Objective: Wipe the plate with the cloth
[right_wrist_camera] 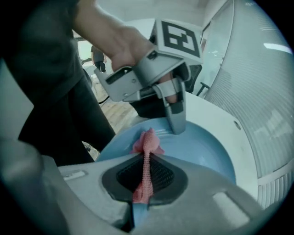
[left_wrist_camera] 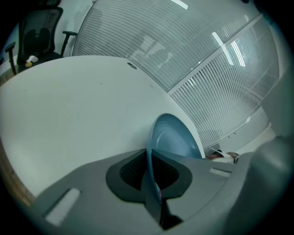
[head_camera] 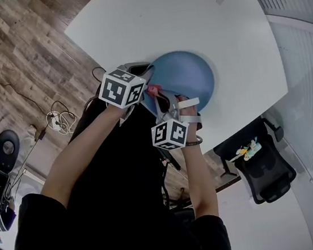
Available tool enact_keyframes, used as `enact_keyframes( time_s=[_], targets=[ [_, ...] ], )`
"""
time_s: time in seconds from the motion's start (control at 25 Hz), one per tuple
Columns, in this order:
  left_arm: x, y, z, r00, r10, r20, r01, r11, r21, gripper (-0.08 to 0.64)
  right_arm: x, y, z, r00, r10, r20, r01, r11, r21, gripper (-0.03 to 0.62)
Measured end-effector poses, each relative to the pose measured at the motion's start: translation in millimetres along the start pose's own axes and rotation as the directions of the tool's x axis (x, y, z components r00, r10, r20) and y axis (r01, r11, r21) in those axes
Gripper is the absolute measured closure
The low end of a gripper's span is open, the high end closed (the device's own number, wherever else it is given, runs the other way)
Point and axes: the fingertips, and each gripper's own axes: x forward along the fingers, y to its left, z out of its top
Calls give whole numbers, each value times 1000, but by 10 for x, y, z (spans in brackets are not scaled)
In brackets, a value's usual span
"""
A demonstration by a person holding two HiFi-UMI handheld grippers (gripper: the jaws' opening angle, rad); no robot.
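Closest in, the right gripper [right_wrist_camera: 146, 176] has its jaws closed on a pink cloth [right_wrist_camera: 147, 144]. The cloth is a soft, open-weave strip pinched flat between the dark ribbed pads. Its long axis runs straight along the jaws, and a crumpled tuft sticks out past the tips. That tuft is the working end, and the blue plate [right_wrist_camera: 202, 147] lies directly ahead of and below it. The tuft is at or just over the plate's near rim; I cannot tell whether it touches. A wipe would therefore carry the cloth forward and down across the shallow bowl, and the right hand is the one placed to do it. The plate is round, smooth and slightly glossy, with a thin raised rim, and looks like hard plastic or glazed ware. Just beyond the cloth, the left gripper [right_wrist_camera: 177, 124] comes down on the rim on the person's side. Its own view shows the jaws of the left gripper [left_wrist_camera: 149, 172] clamped tight on that thin edge, with the plate [left_wrist_camera: 177, 137] seen edge-on and curving away from the pads. This looks like a steadying hold. The plate sits near the person's edge of a plain matte white table [head_camera: 159, 18], though whether it rests fully flat there is unclear. Farther off are a wood floor [head_camera: 15, 54], a black office chair [head_camera: 265, 170] and a ribbed, translucent wall [left_wrist_camera: 220, 69].
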Motion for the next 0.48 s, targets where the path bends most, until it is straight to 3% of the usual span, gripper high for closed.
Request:
enact_keyframes(
  time_s=[0.2, 0.48],
  targets=[
    [4, -4, 3, 1000, 2, -1, -2, 1000, 5, 545, -93, 308, -102, 996, 94, -11, -94, 994, -49, 581],
    [-3, -7, -6, 1000, -2, -3, 2, 1000, 12, 545, -203, 387, -295, 974, 226, -14, -227, 971, -82, 580]
  ],
)
